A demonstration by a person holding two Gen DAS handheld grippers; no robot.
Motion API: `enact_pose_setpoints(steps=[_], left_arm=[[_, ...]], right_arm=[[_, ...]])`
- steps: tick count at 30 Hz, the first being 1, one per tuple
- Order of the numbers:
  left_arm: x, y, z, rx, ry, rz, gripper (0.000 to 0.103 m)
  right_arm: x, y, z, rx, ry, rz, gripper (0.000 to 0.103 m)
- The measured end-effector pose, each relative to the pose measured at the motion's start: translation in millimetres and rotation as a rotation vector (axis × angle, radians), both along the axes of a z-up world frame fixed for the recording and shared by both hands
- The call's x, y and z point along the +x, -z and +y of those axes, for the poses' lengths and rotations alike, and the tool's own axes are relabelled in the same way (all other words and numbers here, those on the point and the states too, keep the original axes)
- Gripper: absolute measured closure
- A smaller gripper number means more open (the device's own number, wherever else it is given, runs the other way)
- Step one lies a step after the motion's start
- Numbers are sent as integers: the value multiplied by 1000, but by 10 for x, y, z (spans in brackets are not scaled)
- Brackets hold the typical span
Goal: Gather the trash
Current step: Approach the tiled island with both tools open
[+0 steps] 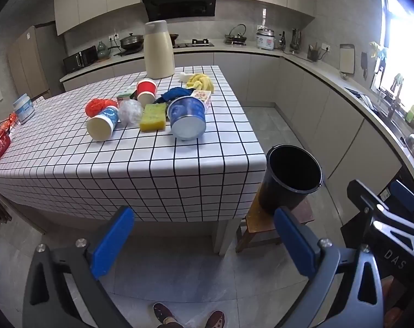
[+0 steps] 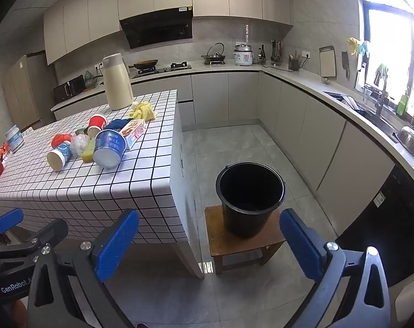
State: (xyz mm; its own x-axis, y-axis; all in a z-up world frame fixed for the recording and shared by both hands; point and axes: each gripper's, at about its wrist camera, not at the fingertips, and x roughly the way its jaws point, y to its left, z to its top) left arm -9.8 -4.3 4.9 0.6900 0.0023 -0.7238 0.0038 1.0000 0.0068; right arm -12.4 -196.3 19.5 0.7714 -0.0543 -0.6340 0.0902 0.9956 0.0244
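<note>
Bucket (image 2: 250, 199) interior too dark to read. Trash (image 1: 152, 109) on table (image 1: 125, 169), well beyond left gripper (image 1: 204, 235) and right gripper (image 2: 209, 237); both wide open, empty.

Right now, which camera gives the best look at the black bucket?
The right wrist view: the black bucket shows whole on its wooden stool. In the left wrist view the bucket sits off-centre, its base hidden behind a blue pad.
</note>
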Motion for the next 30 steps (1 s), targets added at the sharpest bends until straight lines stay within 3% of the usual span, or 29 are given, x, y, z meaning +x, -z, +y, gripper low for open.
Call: enact_pose_setpoints(steps=[30], left_arm=[[80, -25, 133, -20, -50, -13, 0]], right_arm=[[53, 5, 61, -25, 22, -8, 0]])
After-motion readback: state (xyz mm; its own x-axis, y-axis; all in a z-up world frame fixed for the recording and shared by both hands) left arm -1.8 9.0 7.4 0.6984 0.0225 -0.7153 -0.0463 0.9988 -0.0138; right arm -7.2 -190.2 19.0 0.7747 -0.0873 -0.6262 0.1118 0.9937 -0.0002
